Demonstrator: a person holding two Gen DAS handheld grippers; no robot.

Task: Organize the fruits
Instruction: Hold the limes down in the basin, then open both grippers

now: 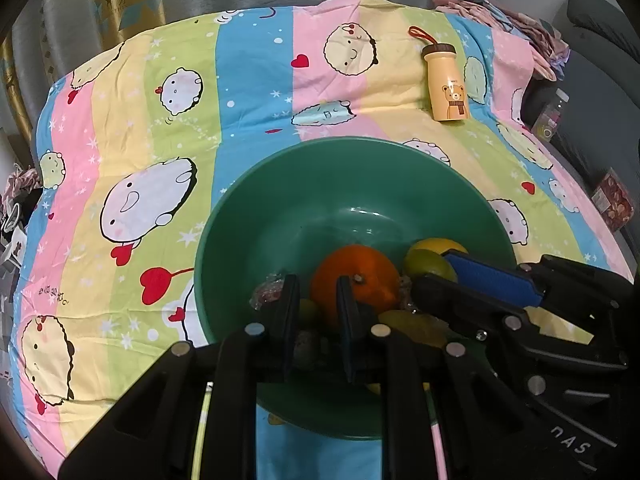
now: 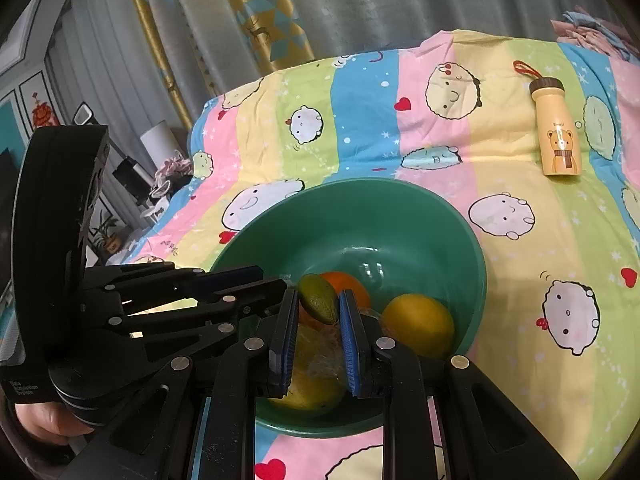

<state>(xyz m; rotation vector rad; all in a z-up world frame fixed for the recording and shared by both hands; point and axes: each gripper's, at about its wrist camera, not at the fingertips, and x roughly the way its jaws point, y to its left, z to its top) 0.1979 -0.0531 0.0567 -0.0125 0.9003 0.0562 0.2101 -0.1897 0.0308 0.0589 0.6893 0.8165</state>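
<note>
Right claw (image 2: 319,308) pinches a green lime (image 2: 319,298) betw. its blue pads, low over the green bowl (image 2: 460,240). Left claw (image 1: 318,304) is spread, holding nothing, w/ an orange (image 1: 354,280) just beyond it. Lower the lime into a free gap, then release slowly so it does not roll. Farther on the bed sheet (image 2: 360,128) lies a bear bottle (image 2: 558,136).

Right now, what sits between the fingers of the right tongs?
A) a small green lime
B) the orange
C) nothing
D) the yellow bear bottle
A: in the right wrist view the right tongs have their fingers on either side of the small green lime above the green bowl, while the orange lies behind it in the bowl and the bear bottle stands far off on the cloth.
</note>
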